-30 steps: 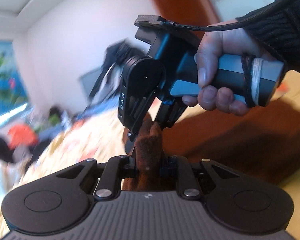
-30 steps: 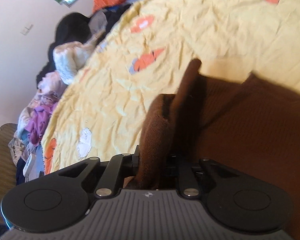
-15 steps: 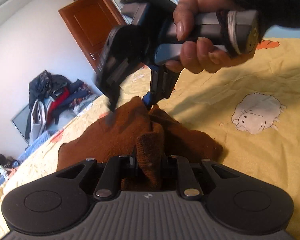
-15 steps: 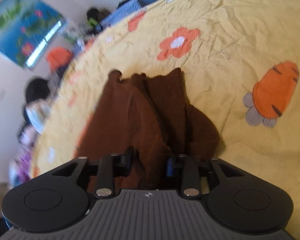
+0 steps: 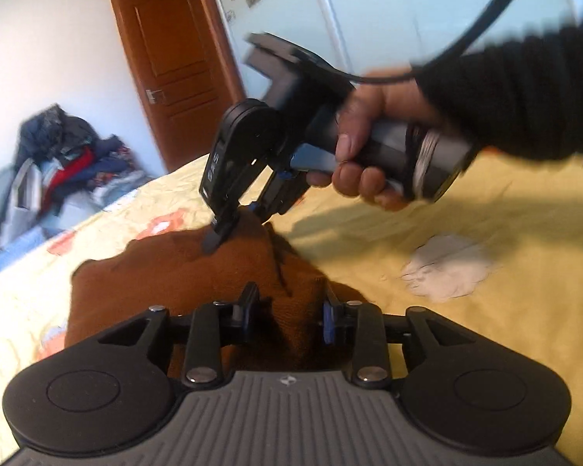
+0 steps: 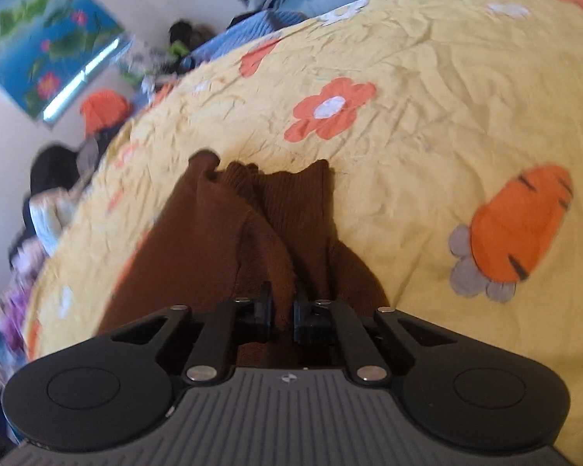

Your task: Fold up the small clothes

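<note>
Garment: a brown knitted garment (image 6: 229, 233), small, ribbed at its far hem, lying bunched on the bed directly ahead of both grippers; its far edge shows three uneven humps rather than one straight line.
Surface: soft, thick knit that holds ridges; a raised fold runs from the far hem back into the right gripper.
Right gripper (image 6: 283, 312): narrow, pinching a ridge of the brown knit between its fingers; in the left wrist view it (image 5: 239, 219) points down onto the cloth's far side.
Left gripper (image 5: 287, 312): spread fairly wide, the knit lying in the gap; no pinch is evident, though whether the pads touch the cloth cannot be told.
Risk 1: with only one firm hold, any pull would probably drag the whole garment across the bed instead of folding it.
Risk 2: the pinched ridge may gather several layers, so a fold made now would likely set crooked.
Risk 3: the knit may slip from the narrow pinch if lifted sharply.
Bed (image 6: 427, 58): yellow crumpled cover with a flower print (image 6: 328, 108) beyond the garment and a carrot print (image 6: 517, 225) to the right gripper's right.
Surroundings: heaps of other clothes (image 5: 70, 155) far left of the left gripper.
</note>
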Tool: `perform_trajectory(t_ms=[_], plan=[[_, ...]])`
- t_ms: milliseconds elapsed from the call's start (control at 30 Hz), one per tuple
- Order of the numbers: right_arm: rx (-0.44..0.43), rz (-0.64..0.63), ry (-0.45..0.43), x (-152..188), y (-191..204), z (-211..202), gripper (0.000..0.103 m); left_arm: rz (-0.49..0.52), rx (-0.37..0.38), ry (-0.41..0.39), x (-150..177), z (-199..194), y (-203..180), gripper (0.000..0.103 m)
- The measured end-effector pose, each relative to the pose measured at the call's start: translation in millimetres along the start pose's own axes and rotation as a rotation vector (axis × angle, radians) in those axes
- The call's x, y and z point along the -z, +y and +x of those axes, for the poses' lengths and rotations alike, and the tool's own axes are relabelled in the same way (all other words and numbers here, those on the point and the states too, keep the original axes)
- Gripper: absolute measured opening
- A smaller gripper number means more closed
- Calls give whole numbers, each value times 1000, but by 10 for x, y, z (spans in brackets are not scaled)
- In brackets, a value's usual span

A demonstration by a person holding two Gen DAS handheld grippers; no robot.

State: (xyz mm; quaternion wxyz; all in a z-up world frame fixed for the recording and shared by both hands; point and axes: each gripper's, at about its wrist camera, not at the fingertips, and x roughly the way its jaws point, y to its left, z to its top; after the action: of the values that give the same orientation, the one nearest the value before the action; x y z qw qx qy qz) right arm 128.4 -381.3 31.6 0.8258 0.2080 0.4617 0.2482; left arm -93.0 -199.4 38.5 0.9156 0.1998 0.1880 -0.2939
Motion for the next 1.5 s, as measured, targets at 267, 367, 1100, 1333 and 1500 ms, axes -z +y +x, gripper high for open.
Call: perform_trajectory(t_ms=[267, 367, 1100, 1333, 1500], plan=[[-176, 75, -105, 666, 357, -802, 78, 116, -258, -28, 625, -845, 212, 57], [-156, 60, -53, 861, 460, -887, 78, 83, -297, 50, 769, -851, 339, 57], [-62, 29, 31, 1105, 400, -797, 33, -177, -151, 145, 820, -862, 811, 12], [-22, -72, -188, 256, 592, -821, 84, -262, -103, 102, 712, -1040, 1086, 15], [46, -92, -77, -361, 593, 19, 84, -244, -138, 84, 599, -924, 1024, 24]])
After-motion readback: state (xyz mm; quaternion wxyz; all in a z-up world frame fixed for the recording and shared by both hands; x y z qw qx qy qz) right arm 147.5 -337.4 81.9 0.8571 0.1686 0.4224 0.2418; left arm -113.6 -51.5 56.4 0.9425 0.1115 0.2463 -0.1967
